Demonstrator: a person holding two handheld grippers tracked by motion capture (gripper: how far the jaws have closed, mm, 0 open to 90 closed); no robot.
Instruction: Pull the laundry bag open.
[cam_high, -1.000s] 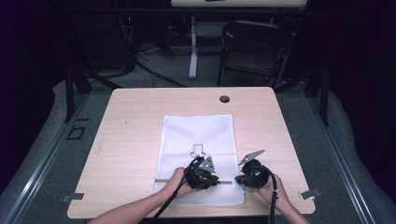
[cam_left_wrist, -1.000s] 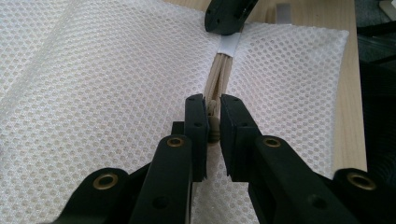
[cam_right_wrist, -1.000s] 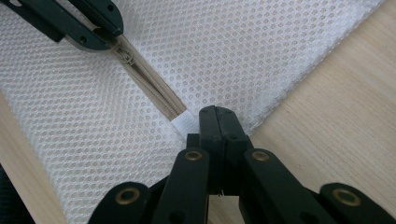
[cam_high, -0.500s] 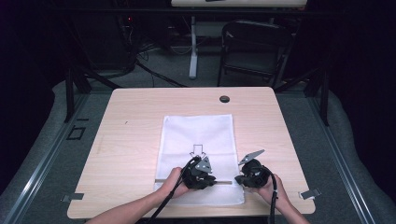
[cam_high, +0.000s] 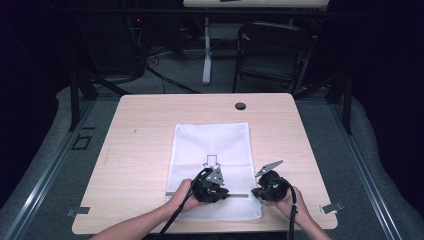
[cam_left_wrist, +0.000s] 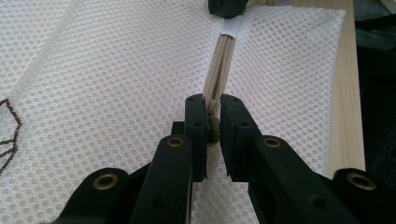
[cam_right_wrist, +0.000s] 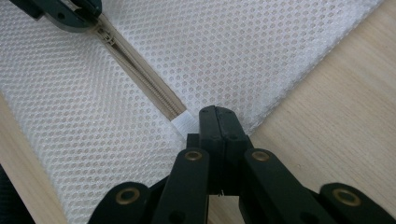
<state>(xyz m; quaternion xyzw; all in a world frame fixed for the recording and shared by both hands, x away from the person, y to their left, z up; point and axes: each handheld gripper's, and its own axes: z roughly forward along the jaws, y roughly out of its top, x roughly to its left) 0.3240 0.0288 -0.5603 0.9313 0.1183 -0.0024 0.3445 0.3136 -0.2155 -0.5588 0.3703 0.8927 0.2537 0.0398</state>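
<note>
A white mesh bag (cam_high: 212, 145) lies flat on the wooden table (cam_high: 145, 125), with a beige zipper (cam_high: 235, 195) running across its near end. My left gripper (cam_high: 222, 192) is over the zipper, shut on the small beige zipper pull (cam_left_wrist: 214, 133), which sits between the left gripper (cam_left_wrist: 213, 105) jaws. The zipper (cam_left_wrist: 223, 60) runs on to a white end tab (cam_left_wrist: 232, 25). My right gripper (cam_high: 255, 192) is at the bag's right edge. The right gripper (cam_right_wrist: 218, 112) is shut on the mesh right beside that tab (cam_right_wrist: 183, 123).
A black line drawing (cam_high: 212, 161) is printed on the bag's middle. A dark round grommet (cam_high: 240, 106) is set in the table's far side. A black chair (cam_high: 272, 50) and desk legs stand beyond the table. Bare wood lies left and right of the bag.
</note>
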